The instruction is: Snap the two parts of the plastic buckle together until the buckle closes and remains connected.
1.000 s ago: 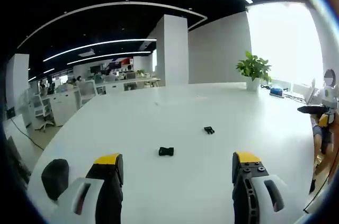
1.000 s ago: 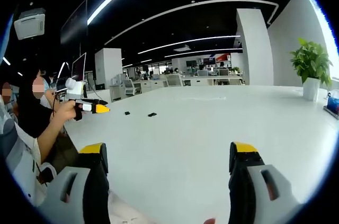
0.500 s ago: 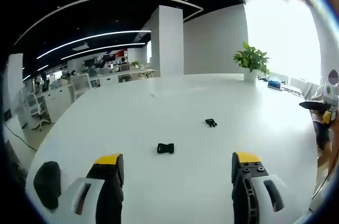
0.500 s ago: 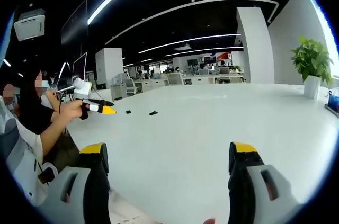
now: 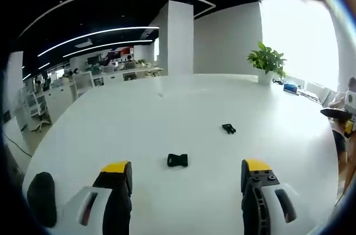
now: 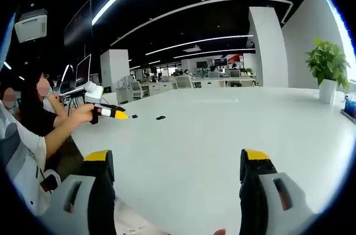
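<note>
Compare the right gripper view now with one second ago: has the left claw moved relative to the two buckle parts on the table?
Yes. The left claw has advanced toward the nearer buckle part, its yellow tip now almost reaching it; the farther buckle part lies beyond.

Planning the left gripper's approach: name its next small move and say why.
Probably ease the left gripper forward and down toward the nearer buckle part. Its fingers stand open and empty, that piece lies just ahead between them on the white table, and the other buckle part lies apart, farther off.
</note>
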